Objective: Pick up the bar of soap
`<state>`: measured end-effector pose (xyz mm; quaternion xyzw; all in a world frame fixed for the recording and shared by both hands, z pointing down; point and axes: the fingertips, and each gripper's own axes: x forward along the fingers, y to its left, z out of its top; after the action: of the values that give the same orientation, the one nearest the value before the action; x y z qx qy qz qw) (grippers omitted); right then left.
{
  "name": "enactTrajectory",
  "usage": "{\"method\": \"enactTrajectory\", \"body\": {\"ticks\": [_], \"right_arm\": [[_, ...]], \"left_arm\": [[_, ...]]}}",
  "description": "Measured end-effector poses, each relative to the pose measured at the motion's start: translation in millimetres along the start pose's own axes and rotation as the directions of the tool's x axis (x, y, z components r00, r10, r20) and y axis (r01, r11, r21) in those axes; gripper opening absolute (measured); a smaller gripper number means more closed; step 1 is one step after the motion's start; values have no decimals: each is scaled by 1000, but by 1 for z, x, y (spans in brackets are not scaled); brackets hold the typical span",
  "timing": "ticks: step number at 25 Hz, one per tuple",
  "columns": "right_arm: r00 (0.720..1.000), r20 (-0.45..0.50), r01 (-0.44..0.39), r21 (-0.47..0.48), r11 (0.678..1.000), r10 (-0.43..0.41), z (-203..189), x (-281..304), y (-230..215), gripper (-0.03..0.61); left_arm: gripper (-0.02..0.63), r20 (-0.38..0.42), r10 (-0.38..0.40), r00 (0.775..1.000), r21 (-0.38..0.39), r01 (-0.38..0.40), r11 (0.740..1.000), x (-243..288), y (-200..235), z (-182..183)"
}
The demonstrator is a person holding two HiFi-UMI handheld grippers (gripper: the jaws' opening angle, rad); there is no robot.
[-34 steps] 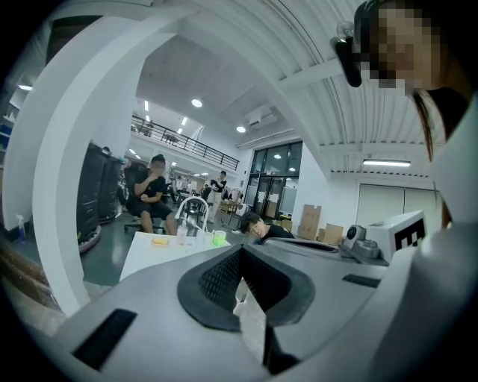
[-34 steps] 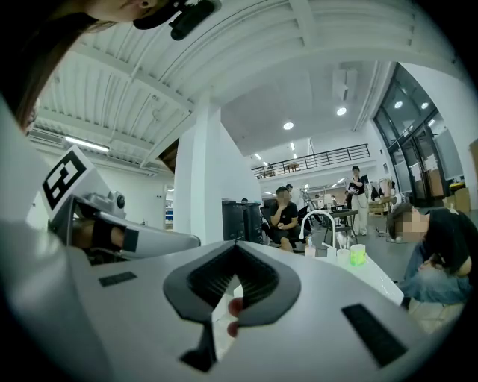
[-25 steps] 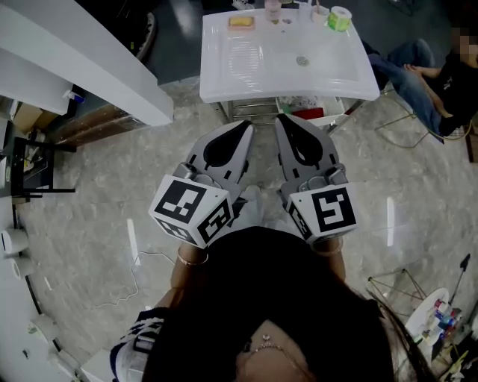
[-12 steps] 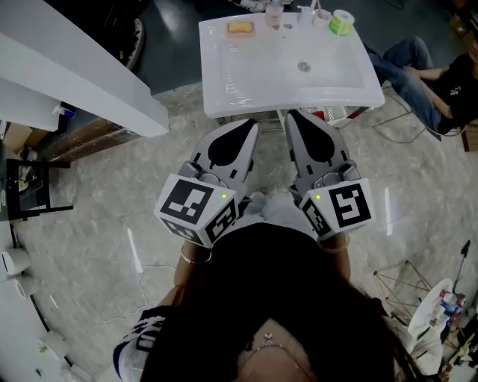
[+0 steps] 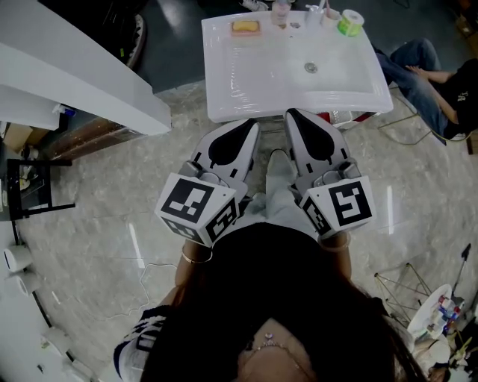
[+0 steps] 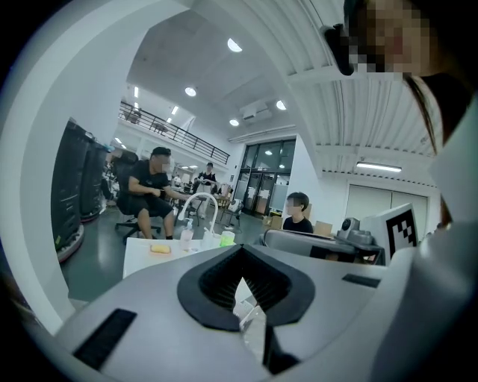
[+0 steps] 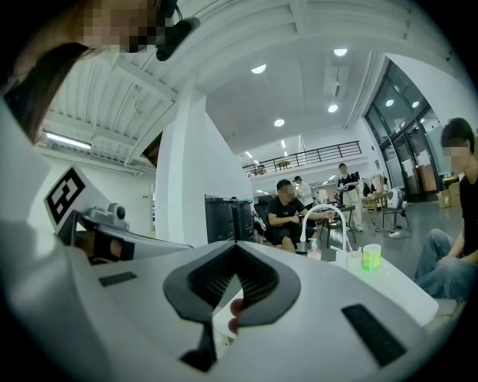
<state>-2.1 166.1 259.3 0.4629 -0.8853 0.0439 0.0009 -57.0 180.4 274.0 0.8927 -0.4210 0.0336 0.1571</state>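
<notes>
The small pale pump bottle [image 5: 281,9] at the far rim of the white basin counter [image 5: 224,89] is cut off by the head view's top edge. The items beside it are too small to name. The seated person in dark clothes [image 5: 437,71] is cropped by the right edge. The hands carrying the left gripper [image 5: 249,130] and right gripper [image 5: 293,118] are hidden under the marker cubes. In the left gripper view, that gripper's grey body covers the counter's near part, and the yellow bar of soap [image 6: 160,248] is too small for detail.
</notes>
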Motion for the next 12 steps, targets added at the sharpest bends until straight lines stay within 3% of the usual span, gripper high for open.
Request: {"method": "enactTrajectory", "body": {"ticks": [12], "right_arm": [[999, -1, -43, 23, 999, 43, 4, 65, -70, 8]], "left_arm": [[-3, -14, 34, 999, 5, -34, 999, 89, 43, 26]]}}
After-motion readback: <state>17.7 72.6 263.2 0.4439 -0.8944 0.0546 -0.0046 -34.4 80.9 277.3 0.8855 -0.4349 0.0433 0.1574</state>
